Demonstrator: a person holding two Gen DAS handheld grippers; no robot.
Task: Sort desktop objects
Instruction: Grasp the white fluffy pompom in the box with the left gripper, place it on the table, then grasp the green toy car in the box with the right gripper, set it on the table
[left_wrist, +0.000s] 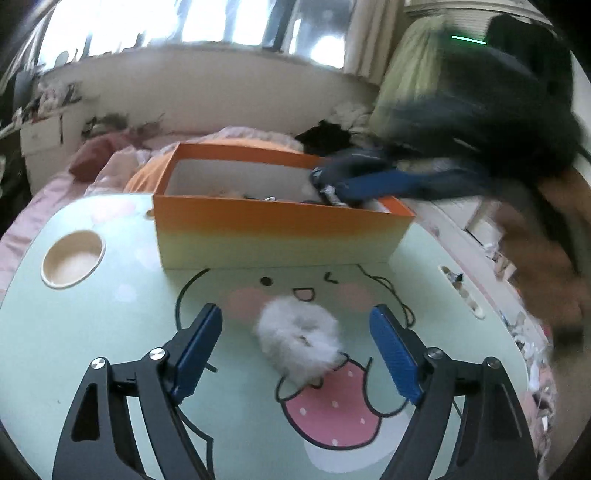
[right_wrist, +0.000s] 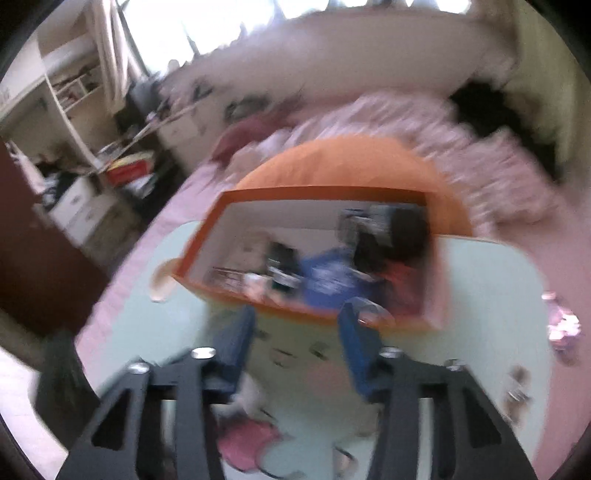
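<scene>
A white fluffy scrunchie (left_wrist: 301, 338) lies on the pale green cartoon table (left_wrist: 92, 332), between the spread blue fingers of my left gripper (left_wrist: 301, 330), which is open and empty just above it. An orange box (left_wrist: 280, 229) stands behind it with several items inside. My right gripper (left_wrist: 354, 184) reaches over the box's right end, blurred by motion. In the right wrist view my right gripper (right_wrist: 297, 332) is open and empty, just in front of the box (right_wrist: 258, 301), which holds a blue item (right_wrist: 325, 277) and dark things. The scrunchie (right_wrist: 255, 398) shows as a blur below.
A round cup hole (left_wrist: 72, 258) is in the table's left corner and a slot (left_wrist: 461, 291) on its right side. A bed with pink bedding (right_wrist: 461, 166) and an orange cushion (right_wrist: 332, 162) lies behind the table. Shelves and clutter (right_wrist: 92, 147) stand left.
</scene>
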